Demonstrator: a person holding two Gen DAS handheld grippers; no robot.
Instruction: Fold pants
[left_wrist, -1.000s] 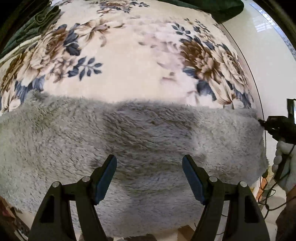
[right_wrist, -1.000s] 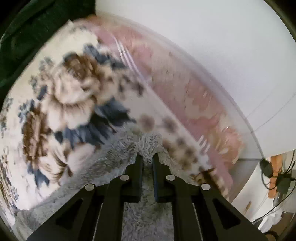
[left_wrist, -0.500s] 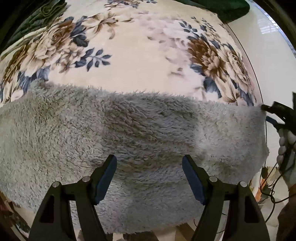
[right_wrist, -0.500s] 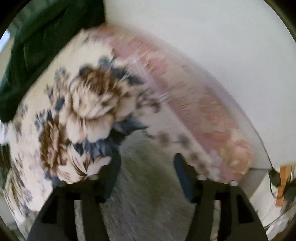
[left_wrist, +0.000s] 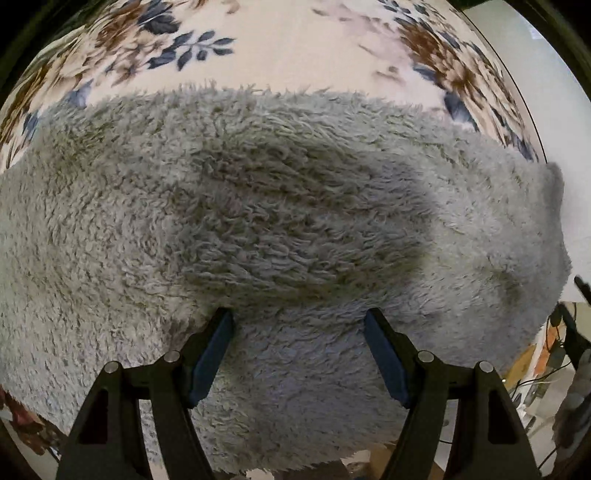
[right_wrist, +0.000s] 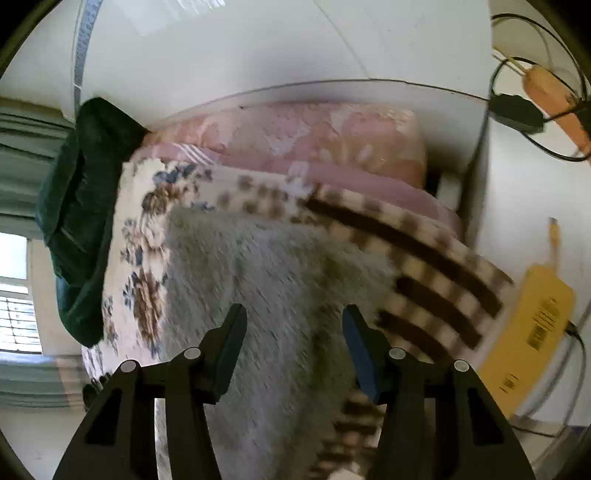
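Observation:
The grey fluffy pants (left_wrist: 258, 221) lie spread across the floral blanket (left_wrist: 295, 48) on the bed and fill most of the left wrist view. My left gripper (left_wrist: 297, 332) is open and empty, close over the near part of the pants. In the right wrist view the pants (right_wrist: 273, 280) lie below, blurred by motion. My right gripper (right_wrist: 293, 325) is open and empty, above the pants' end by the bed's side edge.
A dark green cloth (right_wrist: 81, 206) lies at the far end of the bed. A pink patterned mattress side (right_wrist: 314, 136) and a brown checked blanket border (right_wrist: 424, 258) show by the white wall. Cables (right_wrist: 517, 110) and a yellow box (right_wrist: 532, 332) lie on the floor.
My right gripper opened, let go of the pants' corner and pulled back and up from the bed. My left gripper moved closer over the pants and stayed open.

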